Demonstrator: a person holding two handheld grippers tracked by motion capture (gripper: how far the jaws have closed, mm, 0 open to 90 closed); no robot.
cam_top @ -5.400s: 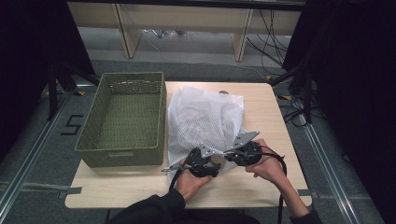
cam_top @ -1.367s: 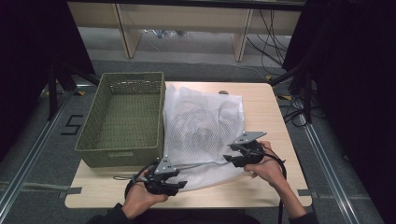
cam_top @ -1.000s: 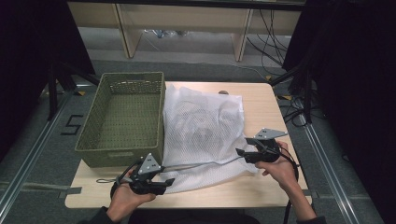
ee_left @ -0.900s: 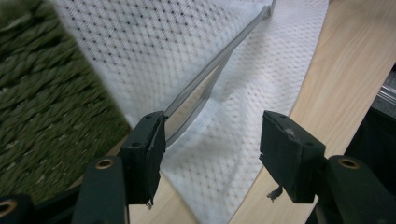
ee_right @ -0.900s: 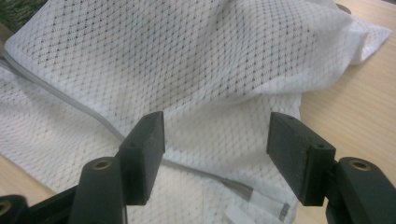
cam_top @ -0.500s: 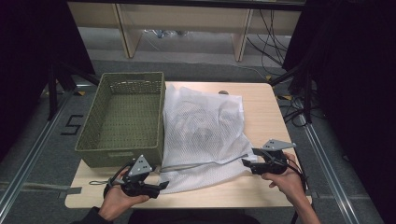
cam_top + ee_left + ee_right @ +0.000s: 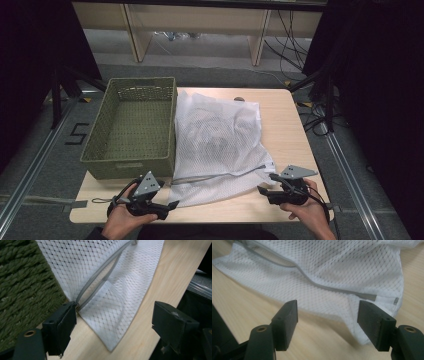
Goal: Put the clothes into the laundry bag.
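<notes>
White mesh laundry bag [image 7: 220, 140] with a grey zipper [image 7: 220, 175] lies flat on the pale wooden surface [image 7: 295, 135], just beside the woven olive-green basket [image 7: 131, 125] and touching its right wall along the bag's left edge. The bag's long axis runs from the near edge of the surface toward the far edge. The zipper crosses that axis, running left to right along the near end, so the bag's mouth faces the person.

Left claw [image 7: 167, 205] sits at the near left corner of the bag. Its jaws stand wide apart and hold nothing. In the left gripper view, one jaw rests just beside the zipper's end [image 7: 78, 305], and the bag's corner [image 7: 110, 345] lies between the jaws.

Right claw [image 7: 264, 190] sits at the near right corner, also wide open and empty. In the right gripper view, the zipper's other end [image 7: 369, 297] lies just ahead of the jaws.

Judgement: each claw is nearest its own zipper end, and the bag extends away from both. The coming move likely turns on closing on the near hem at each side of the zipper line.
</notes>
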